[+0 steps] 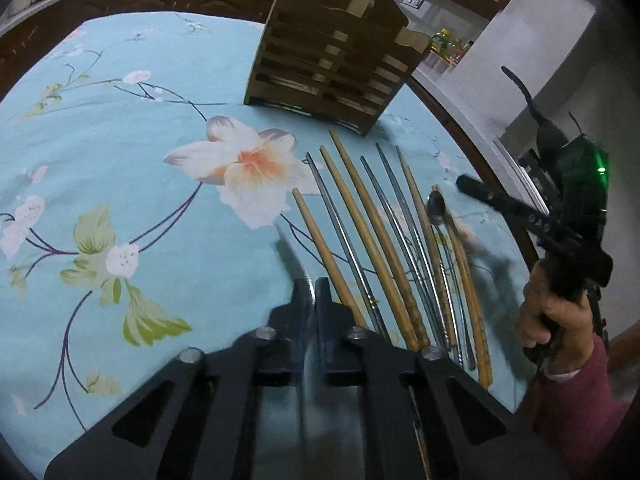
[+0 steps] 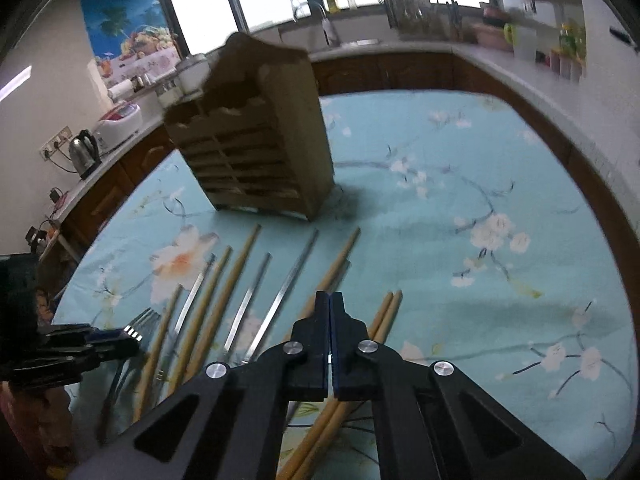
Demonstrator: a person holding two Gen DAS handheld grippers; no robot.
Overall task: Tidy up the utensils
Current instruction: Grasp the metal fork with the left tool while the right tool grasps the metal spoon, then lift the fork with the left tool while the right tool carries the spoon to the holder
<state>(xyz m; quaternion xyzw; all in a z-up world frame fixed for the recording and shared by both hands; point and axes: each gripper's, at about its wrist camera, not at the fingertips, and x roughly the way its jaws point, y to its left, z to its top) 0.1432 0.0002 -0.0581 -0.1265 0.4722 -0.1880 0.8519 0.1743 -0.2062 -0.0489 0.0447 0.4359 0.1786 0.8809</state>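
- Left gripper (image 1: 310, 292) right up close, fingers drawn in narrow around a thin metal piece that runs blurred between them; in the right wrist view a fork (image 2: 138, 330) pokes out of its tip, tines forward
- Right gripper (image 2: 330, 308) has its fingers pressed flat together, a hairline seam between them, hanging above the row; whether anything sits in that seam, I cannot tell
- On the floral tablecloth (image 1: 120, 184), a fan of utensils lies near the table's right edge: bamboo chopsticks (image 1: 360, 216) alternating with metal chopsticks (image 1: 340, 224), tips pointing toward the rack
- A spoon (image 1: 437, 206) rests at the right end of that fan, bowl toward the rack, just beside a bamboo pair
- Wooden slatted utensil holder (image 1: 332, 52) stands upright toward the table's far edge, just past the chopstick tips, apart from them
- Person's right hand (image 1: 556, 312), pink sleeve, grips the right tool's handle at the table's right edge
- Kitchen counter (image 2: 500, 60) wraps behind the table, a kettle (image 2: 85, 152) on its left stretch
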